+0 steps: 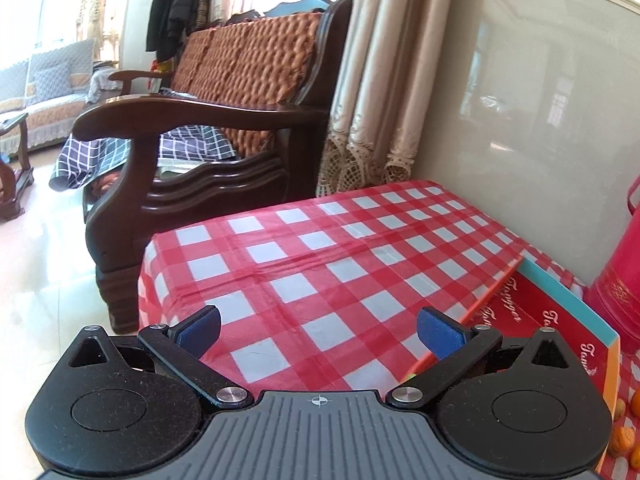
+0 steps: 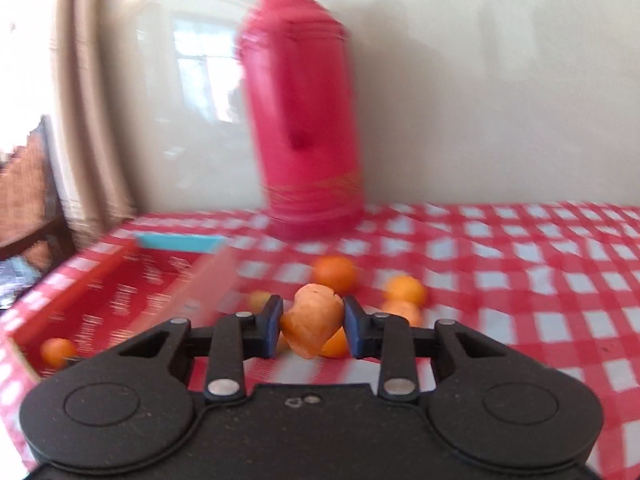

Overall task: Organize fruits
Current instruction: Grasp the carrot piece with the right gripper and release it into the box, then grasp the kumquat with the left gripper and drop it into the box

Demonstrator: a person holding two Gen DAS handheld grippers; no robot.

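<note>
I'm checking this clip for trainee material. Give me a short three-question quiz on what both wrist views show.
1. True or false: the right gripper has its jaws shut on an orange peel-like piece.
2. Where is the red flask? A) inside the red box B) upright on the checked cloth by the wall C) on the floor
3. Fill in: the left gripper holds ____.

Key: 1 true. 2 B. 3 nothing; its jaws stand open over the checked cloth.

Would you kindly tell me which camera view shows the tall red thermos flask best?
The right wrist view: the tall red thermos flask stands whole, though blurred, on the checked tablecloth. The left wrist view catches only its side at the right edge.
</note>
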